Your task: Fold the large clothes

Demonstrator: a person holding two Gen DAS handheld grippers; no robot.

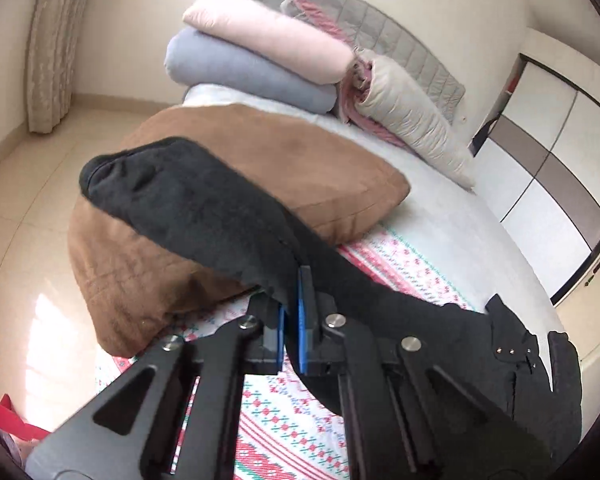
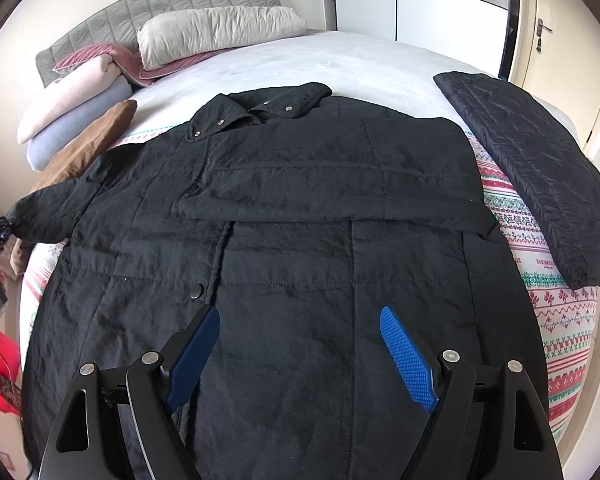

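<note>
Right wrist view: black coat (image 2: pixel 300 208) lay spread on the bed (image 2: pixel 340 60).
Right gripper (image 2: pixel 300 344) hovered spread above the coat's lower front; left gripper (image 1: pixel 291 320) pinched its sleeve (image 1: pixel 204 208).

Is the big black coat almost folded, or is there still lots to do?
Only partly. One sleeve already lies folded across the chest of the black coat, and another dark jacket lies folded at the bed's edge. Right now the left gripper is pinching the other sleeve, lifted over the brown cushion. The right gripper hangs open above the coat. That sleeve and the long body still need folding.
</note>
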